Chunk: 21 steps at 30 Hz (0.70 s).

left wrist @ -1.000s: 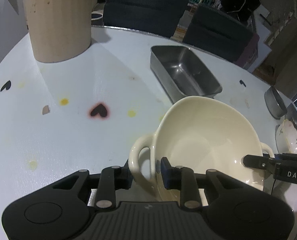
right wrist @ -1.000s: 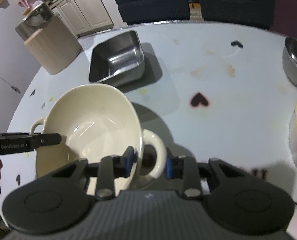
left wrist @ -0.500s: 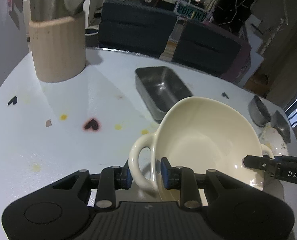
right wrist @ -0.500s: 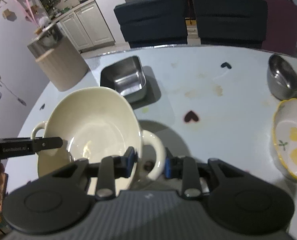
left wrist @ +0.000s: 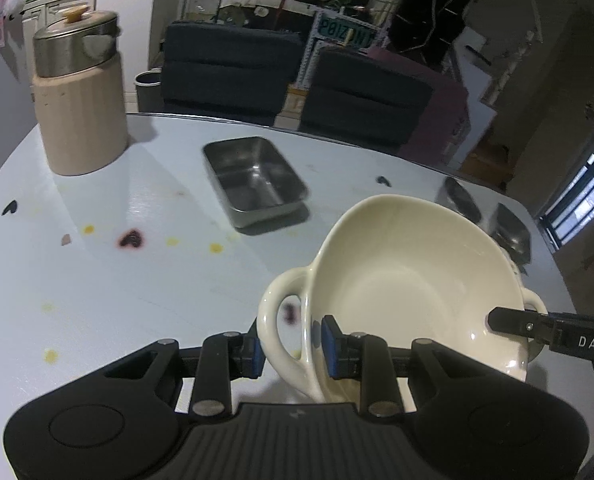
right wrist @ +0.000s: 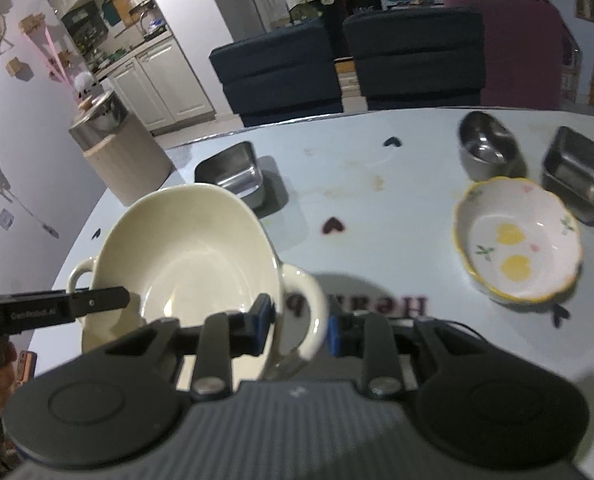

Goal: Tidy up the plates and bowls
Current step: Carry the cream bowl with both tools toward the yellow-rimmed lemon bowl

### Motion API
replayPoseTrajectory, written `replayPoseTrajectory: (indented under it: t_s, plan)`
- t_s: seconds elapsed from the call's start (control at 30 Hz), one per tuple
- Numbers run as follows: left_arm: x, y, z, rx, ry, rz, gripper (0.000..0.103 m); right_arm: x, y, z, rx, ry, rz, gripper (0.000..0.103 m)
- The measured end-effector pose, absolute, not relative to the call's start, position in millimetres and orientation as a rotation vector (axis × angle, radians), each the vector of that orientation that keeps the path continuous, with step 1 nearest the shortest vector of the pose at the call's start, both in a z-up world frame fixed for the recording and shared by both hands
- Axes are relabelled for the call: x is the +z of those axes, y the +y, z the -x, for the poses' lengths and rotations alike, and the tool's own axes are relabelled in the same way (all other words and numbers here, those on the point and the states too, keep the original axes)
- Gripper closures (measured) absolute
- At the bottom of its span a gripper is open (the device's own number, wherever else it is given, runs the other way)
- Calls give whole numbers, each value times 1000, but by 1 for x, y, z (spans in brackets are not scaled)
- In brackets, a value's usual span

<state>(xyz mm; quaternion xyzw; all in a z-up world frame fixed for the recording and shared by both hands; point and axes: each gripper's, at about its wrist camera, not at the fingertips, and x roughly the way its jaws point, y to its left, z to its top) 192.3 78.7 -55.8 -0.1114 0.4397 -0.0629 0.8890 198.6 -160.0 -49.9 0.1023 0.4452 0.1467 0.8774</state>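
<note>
A large cream two-handled bowl (left wrist: 409,280) hangs above the white table (left wrist: 137,280), held from both sides. My left gripper (left wrist: 291,350) is shut on its left handle and wall. My right gripper (right wrist: 299,326) is shut on the opposite handle; the bowl also shows in the right wrist view (right wrist: 189,264). A floral bowl with a yellow rim (right wrist: 517,240) sits on the table (right wrist: 377,200) to the right. Each gripper's finger shows over the far rim in the other's view.
A steel rectangular tray (left wrist: 255,180) sits mid-table, with a beige canister with a steel lid (left wrist: 79,104) at the far left. A round steel bowl (right wrist: 487,150) and a square steel container (right wrist: 579,172) stand at the far right. Dark chairs (left wrist: 233,64) lie beyond the table.
Both grippers have lifted the cream bowl up off the table; the table has dropped lower and more of the room and the right-side dishes have come into view.
</note>
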Motion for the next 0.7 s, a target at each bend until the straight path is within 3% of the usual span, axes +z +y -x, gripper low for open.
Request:
replayPoseTrajectory:
  t_s: [0.7]
  plan:
    - [-84, -24, -184, -261, 985, 192, 73, -64, -263, -136, 172, 948, -261, 71]
